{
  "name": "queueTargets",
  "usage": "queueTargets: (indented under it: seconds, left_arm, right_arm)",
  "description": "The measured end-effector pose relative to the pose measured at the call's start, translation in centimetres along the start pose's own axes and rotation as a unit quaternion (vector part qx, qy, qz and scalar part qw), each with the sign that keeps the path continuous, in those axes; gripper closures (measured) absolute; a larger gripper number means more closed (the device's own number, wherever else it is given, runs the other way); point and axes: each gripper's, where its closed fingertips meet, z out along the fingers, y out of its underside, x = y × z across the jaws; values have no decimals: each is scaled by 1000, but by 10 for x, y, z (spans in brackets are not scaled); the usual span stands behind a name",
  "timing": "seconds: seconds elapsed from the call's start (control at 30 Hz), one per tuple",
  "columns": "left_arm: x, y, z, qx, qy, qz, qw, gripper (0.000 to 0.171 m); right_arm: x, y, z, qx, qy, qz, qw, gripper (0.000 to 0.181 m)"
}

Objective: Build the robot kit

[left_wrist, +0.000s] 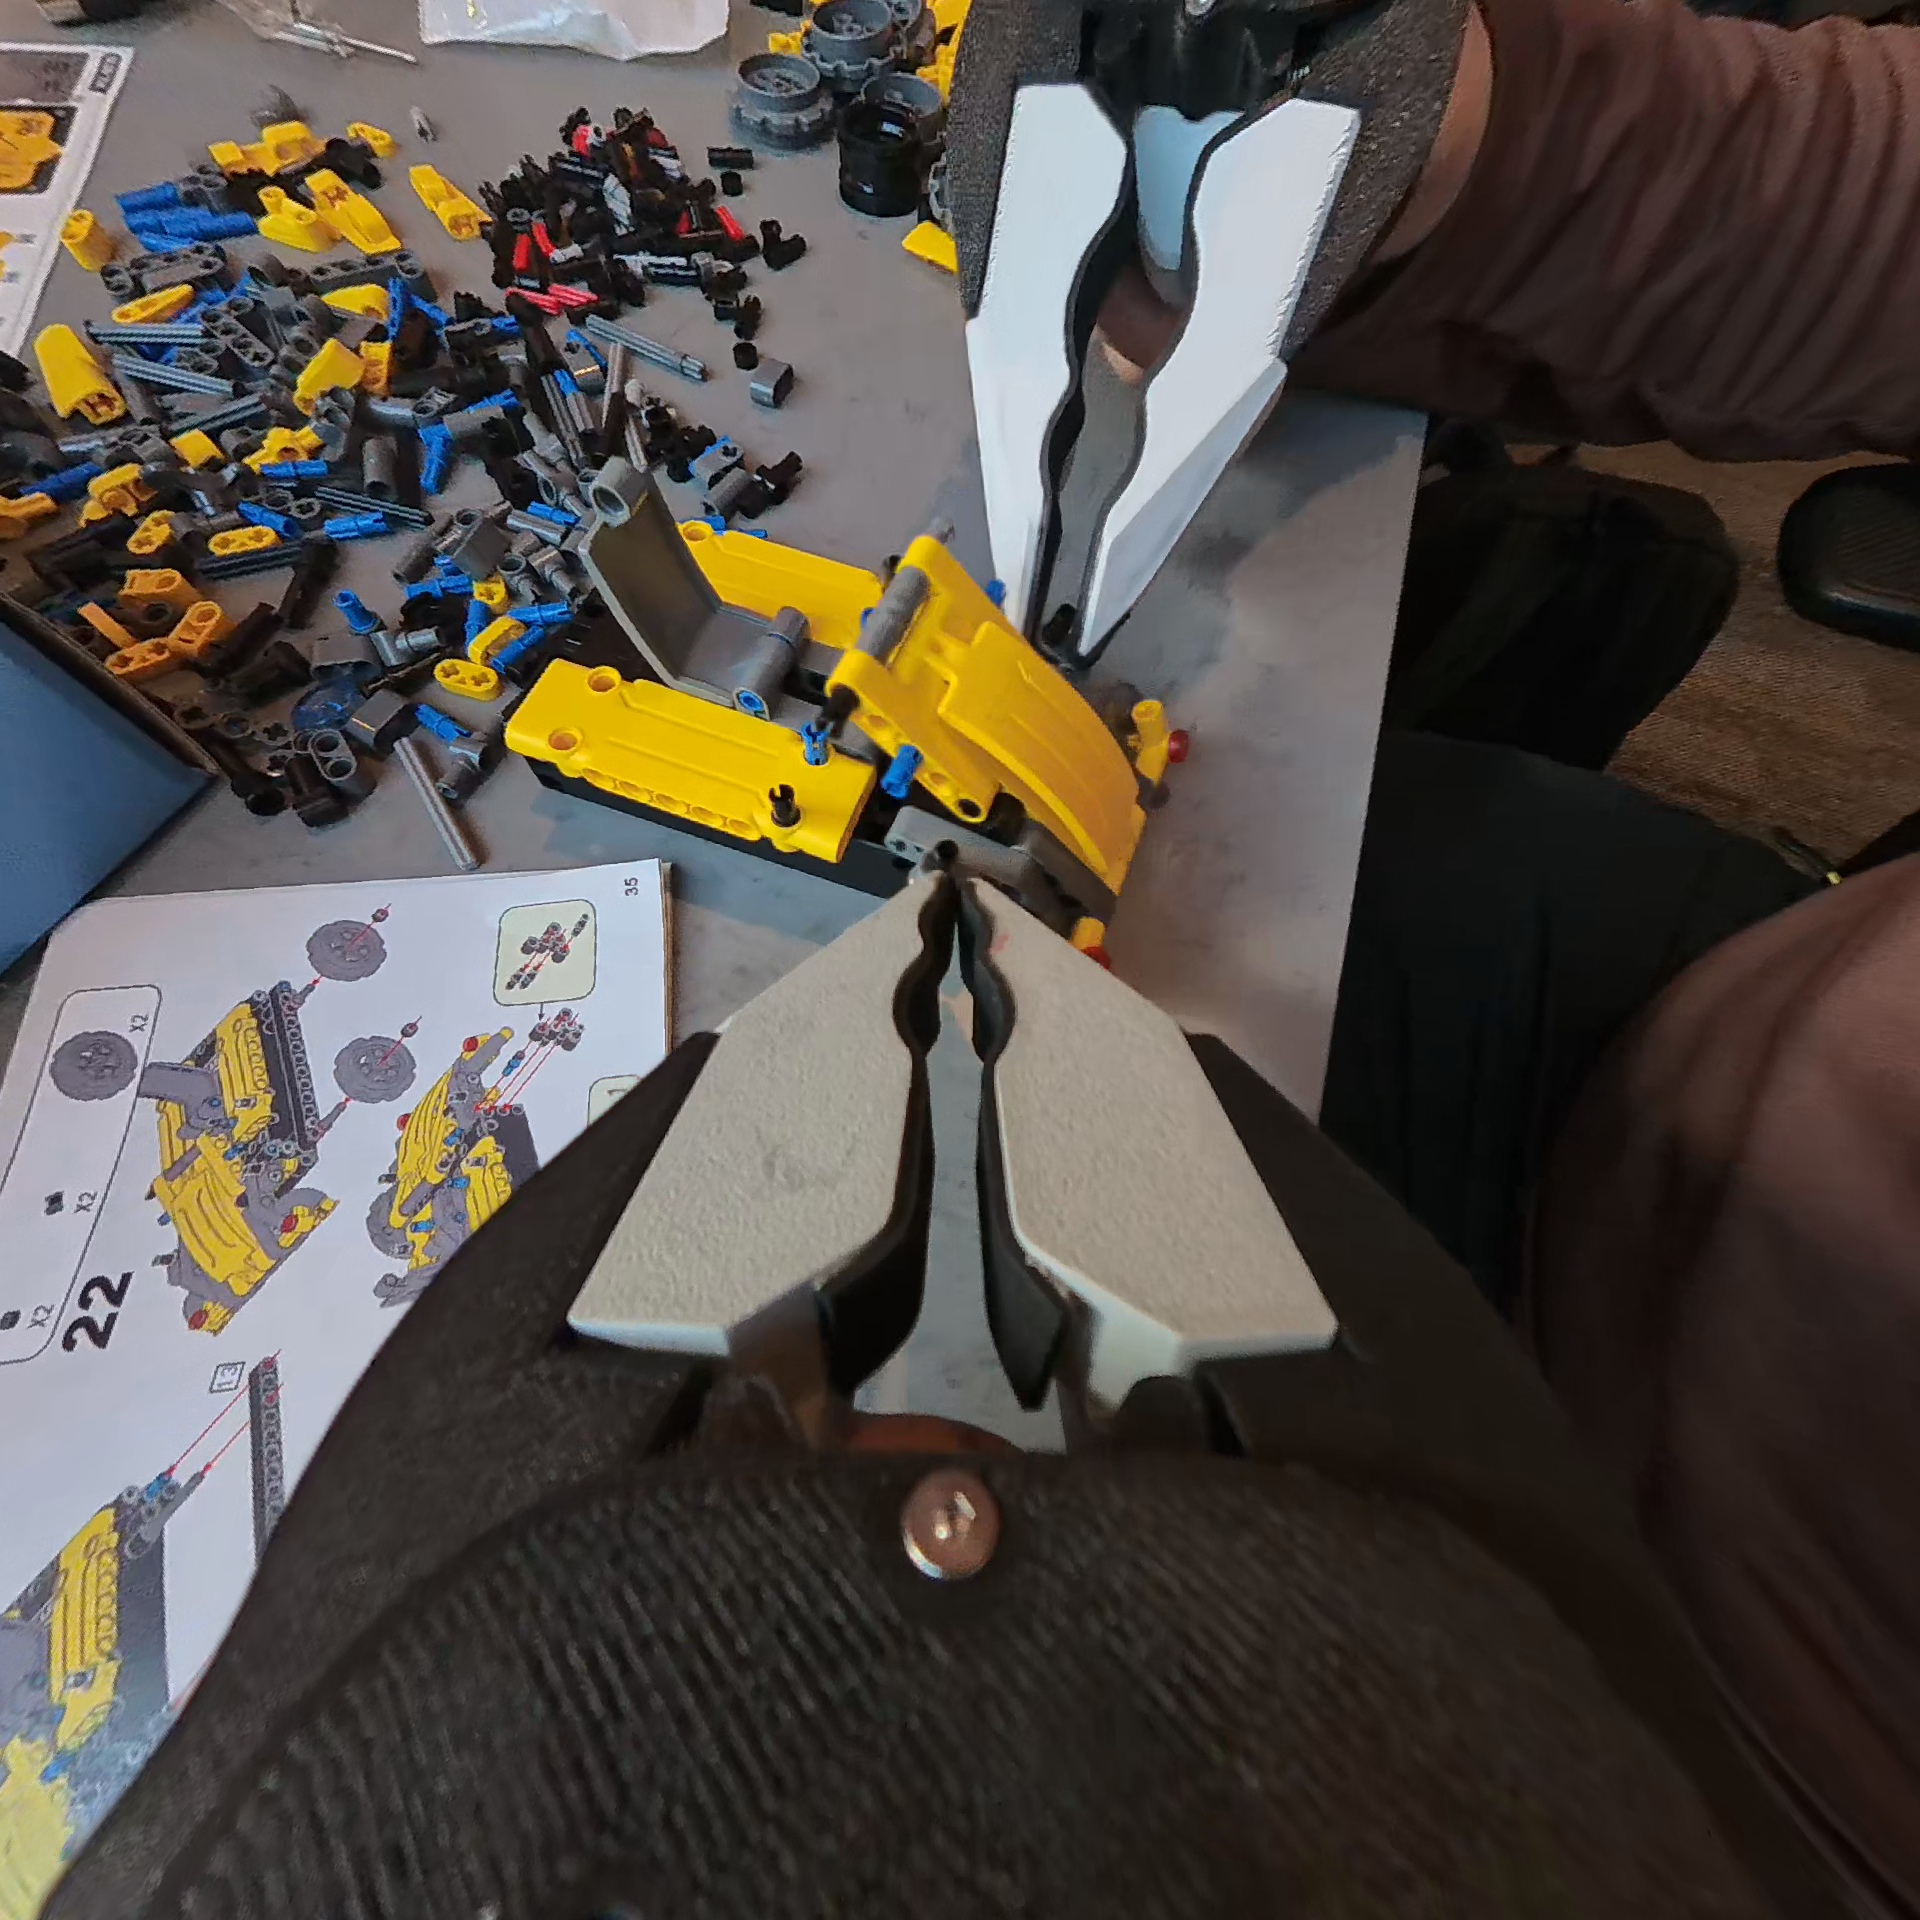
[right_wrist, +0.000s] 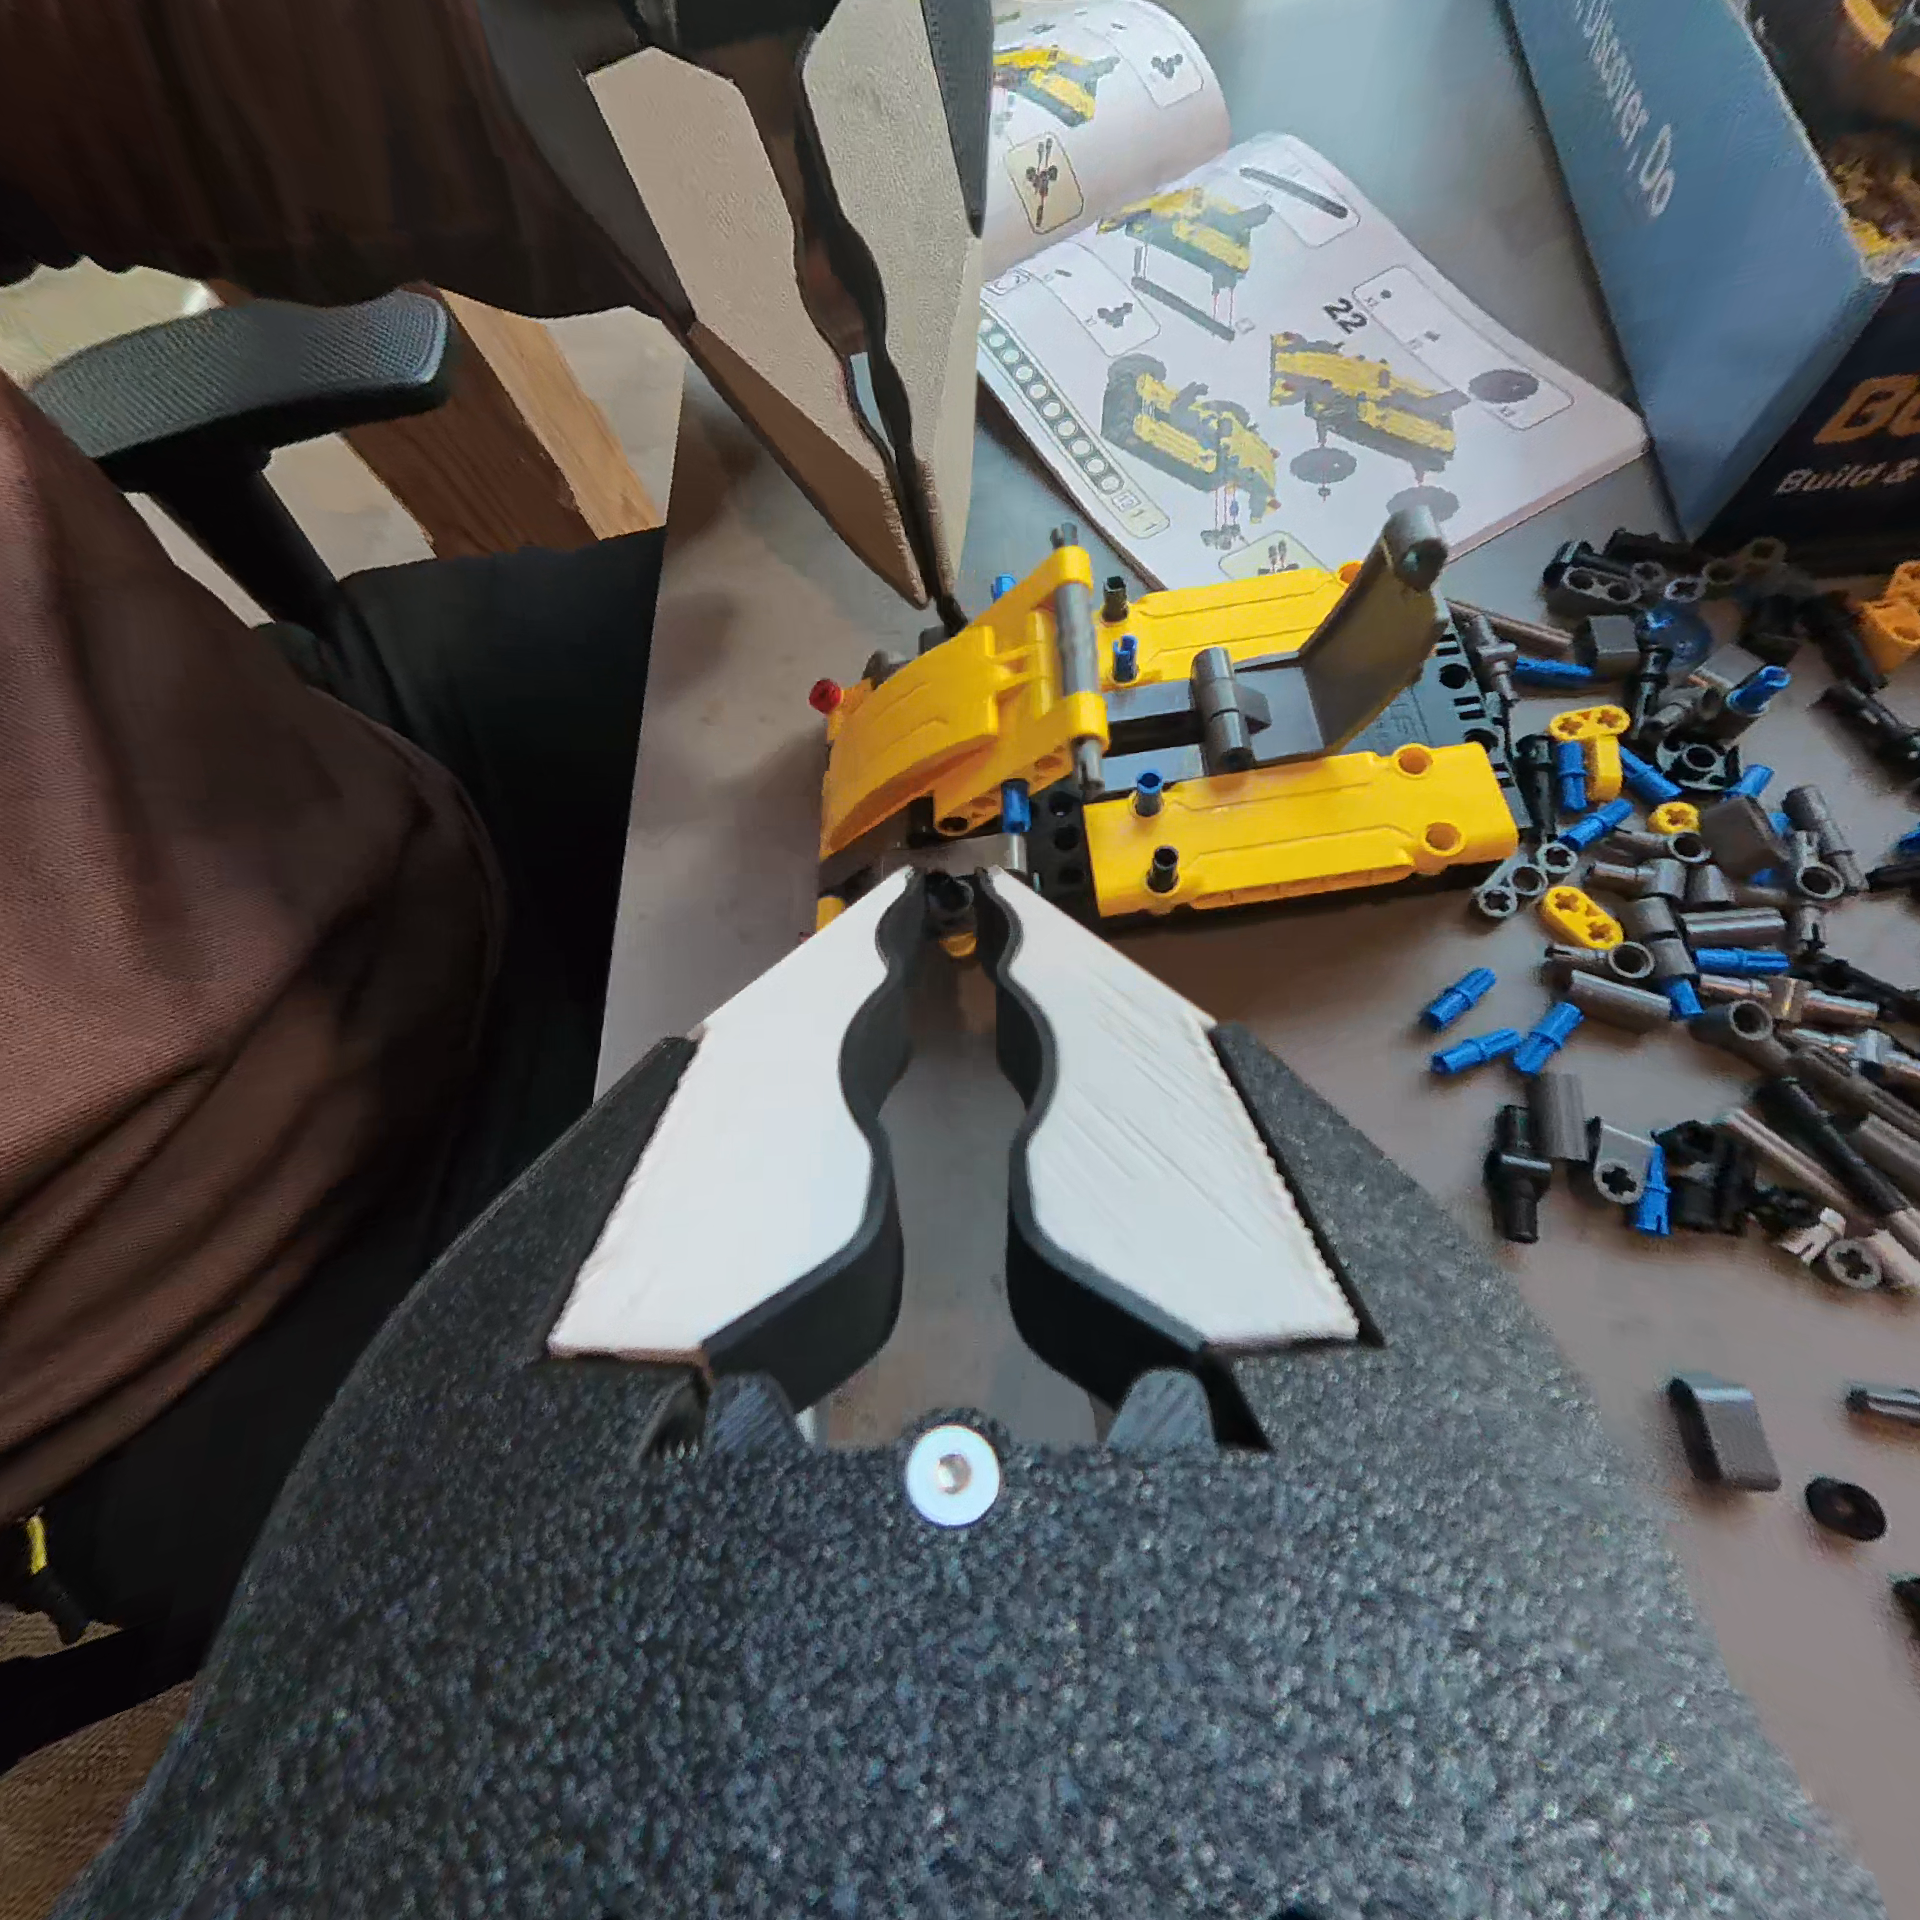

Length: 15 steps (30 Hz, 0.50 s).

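A partly built yellow and black brick vehicle lies near the table's edge; it also shows in the right wrist view. My left gripper is shut, its tips right at a small black pin on a grey part at the model's near side. In the right wrist view the left gripper comes down at the model's far side. My right gripper is shut on a small black pin at the model's front corner. In the left wrist view the right gripper shows beyond the yellow hood.
A heap of loose black, grey, blue and yellow parts lies beside the model, also in the right wrist view. An open instruction booklet and a blue box are nearby. The table edge runs close by; a person's sleeve is there. The gap from one gripper's tips to the other's is roughly 7 cm.
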Motion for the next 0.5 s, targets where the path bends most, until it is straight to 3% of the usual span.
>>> queueTargets:
  seconds: [0.23, 0.5]
  left_arm:
    - [0, 1, 4, -15, -22, 12, 1000, 144]
    - [0, 1, 12, -9, -3, 13, 1000, 149]
  right_arm:
    - [2, 5, -12, 16, 19, 2, 1000, 173]
    - [-1, 3, -25, 57, 39, 4, 998, 165]
